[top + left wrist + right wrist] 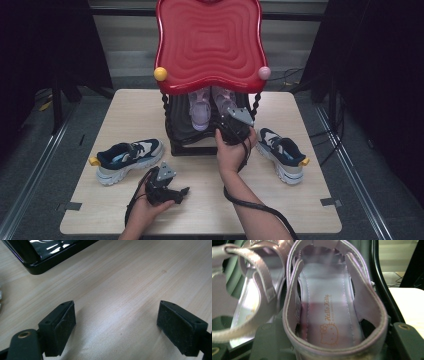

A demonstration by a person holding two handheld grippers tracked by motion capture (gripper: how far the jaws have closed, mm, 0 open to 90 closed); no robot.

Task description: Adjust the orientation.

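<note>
Under the red top: right tongs clamp the heel of a pink sandal on the rack's black lower shelf; its mate lies just beside.
Left tongs: wide, holding nothing, low over the bench.
Step, judged: draw the sandal out level, grip firm, clear of its mate.
Rack contents: both sandals; navy sneakers lie outside it.

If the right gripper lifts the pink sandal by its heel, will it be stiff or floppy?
The sandal is probably light. Its thin heel strap may bend under the right gripper, while the flat sole should stay fairly stiff. The glossy surface might slip.
</note>
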